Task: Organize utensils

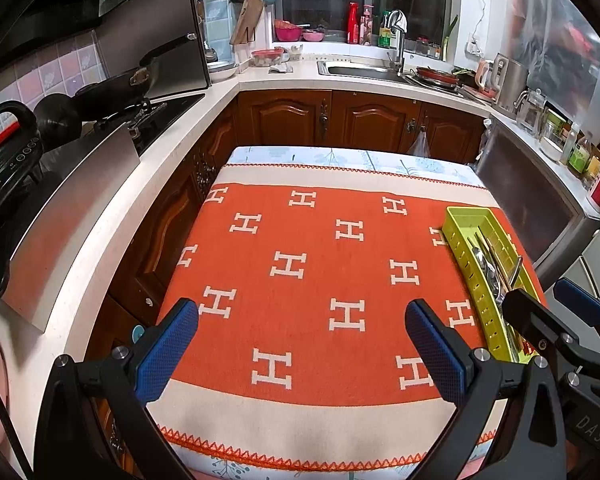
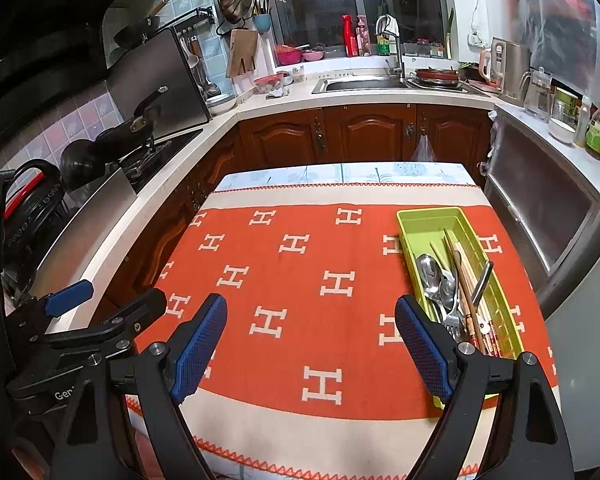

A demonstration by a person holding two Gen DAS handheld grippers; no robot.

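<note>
My two claws hover over the table, both spread wide and gripping nothing: the left gripper (image 1: pixel 302 344) and the right gripper (image 2: pixel 311 344), each with two blue, cross-hatched rubber pads on black frames. Beneath them lies one woven orange cloth (image 2: pixel 300 280) patterned with white H shapes and edged in cream with a zigzag red stitch. From my right claw, one long, slotted lime-green plastic tray (image 2: pixel 428 220) runs from 3 o'clock toward 1 o'clock, just beside the right pad. It holds two shiny metal spoons (image 2: pixel 430 272), a fork (image 2: pixel 454 322), wooden chopsticks (image 2: pixel 466 276) whose number I cannot tell, and one bent steel handle (image 2: pixel 482 278). From my left claw the tray sits at 2 o'clock. Beyond, at 12 o'clock, stand brown wooden cabinets (image 2: pixel 364 132) and one steel sink (image 2: pixel 364 84).
</note>
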